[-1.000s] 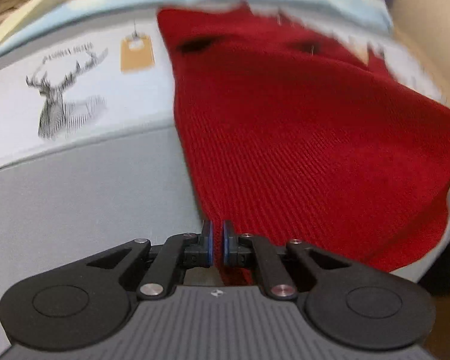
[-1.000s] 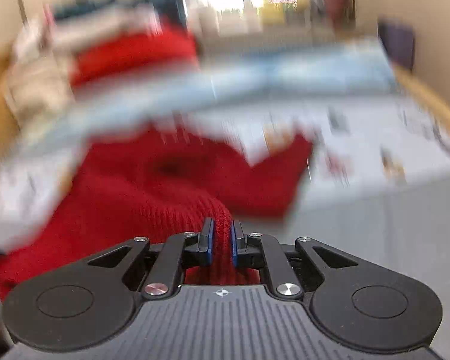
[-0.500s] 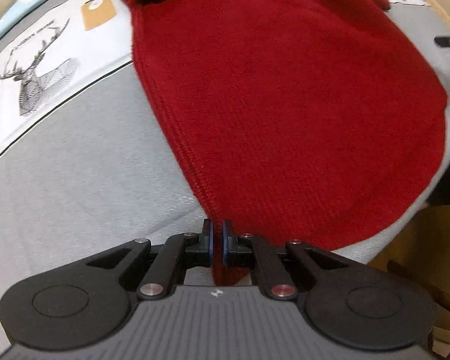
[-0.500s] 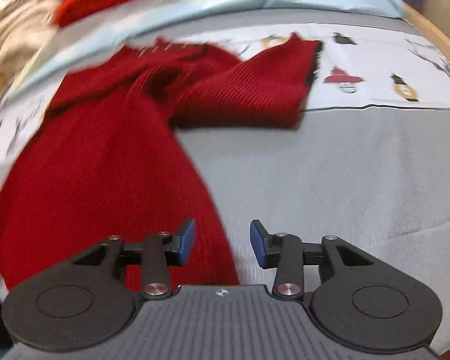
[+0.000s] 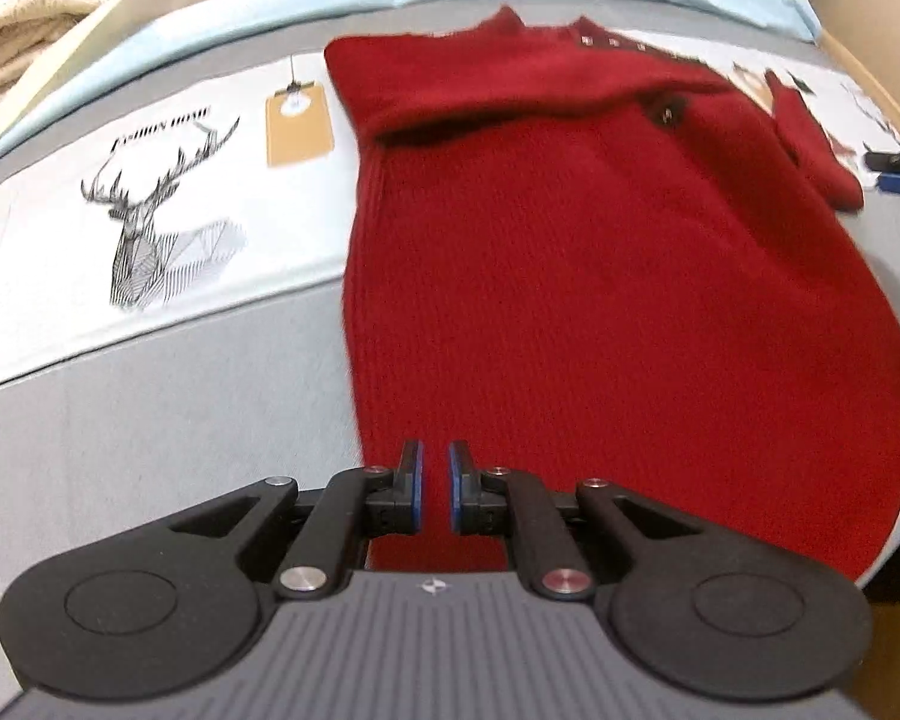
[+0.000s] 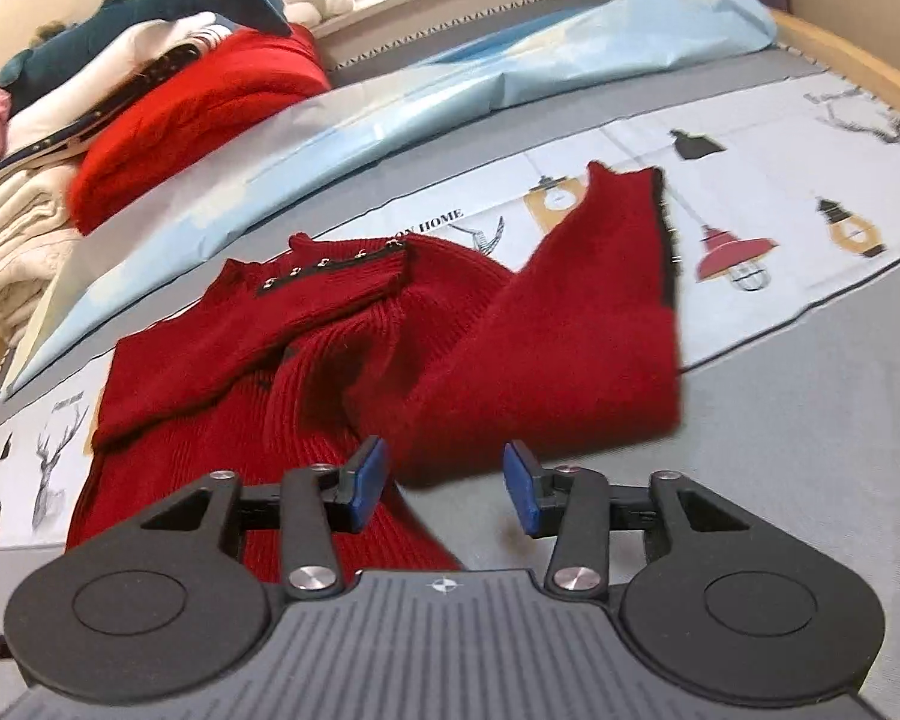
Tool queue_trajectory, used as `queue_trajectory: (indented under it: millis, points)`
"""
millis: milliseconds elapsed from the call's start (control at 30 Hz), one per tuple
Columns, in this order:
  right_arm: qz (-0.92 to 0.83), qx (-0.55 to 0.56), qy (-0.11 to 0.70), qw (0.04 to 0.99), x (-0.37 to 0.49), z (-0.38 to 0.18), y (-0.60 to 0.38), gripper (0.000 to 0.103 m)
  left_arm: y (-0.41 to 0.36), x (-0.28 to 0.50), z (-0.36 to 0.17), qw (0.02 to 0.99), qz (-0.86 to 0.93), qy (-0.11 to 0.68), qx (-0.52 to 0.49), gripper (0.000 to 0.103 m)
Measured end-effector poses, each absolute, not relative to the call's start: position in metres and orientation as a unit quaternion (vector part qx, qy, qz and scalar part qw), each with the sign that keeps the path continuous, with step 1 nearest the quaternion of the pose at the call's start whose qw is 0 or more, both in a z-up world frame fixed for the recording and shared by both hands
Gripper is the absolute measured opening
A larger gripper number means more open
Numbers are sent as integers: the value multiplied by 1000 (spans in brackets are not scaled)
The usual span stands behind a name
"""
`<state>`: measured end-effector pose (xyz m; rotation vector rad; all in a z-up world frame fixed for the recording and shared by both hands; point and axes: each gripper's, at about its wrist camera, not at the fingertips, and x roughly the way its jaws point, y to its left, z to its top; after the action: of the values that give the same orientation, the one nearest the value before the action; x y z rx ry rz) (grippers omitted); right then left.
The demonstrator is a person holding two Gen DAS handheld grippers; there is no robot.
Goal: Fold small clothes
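1. A red knitted sweater [image 5: 600,276] lies spread on the grey printed bedcover [image 5: 150,420], its hem at the near edge.
2. Left gripper [image 5: 435,483]: jaws nearly together, pinching the sweater's hem.
3. Right gripper [image 6: 444,486]: jaws apart and opening, nothing gripped; the folded-in sleeve [image 6: 570,360] lies just ahead.
4. A clothes pile [image 6: 150,96] sits at the far left corner.

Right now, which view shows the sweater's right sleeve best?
The right wrist view: the sleeve of the red sweater fills mid-frame, cuff to shoulder, lying out on the bedspread. The left wrist view catches only a foreshortened strip at its right edge.
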<state>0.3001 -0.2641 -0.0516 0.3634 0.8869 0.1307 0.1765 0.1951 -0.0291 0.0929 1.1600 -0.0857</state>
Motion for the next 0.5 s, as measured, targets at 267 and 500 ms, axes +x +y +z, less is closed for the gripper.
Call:
queue_trajectory:
  millis: [267,500]
  points:
    - [19,108,469,876,372,-97,-223,58,163,221,-29,843,-35,536,33,9]
    - [2,45,458,888,404,-103,-222,15,147,247,-24,851,-49,521,31,9]
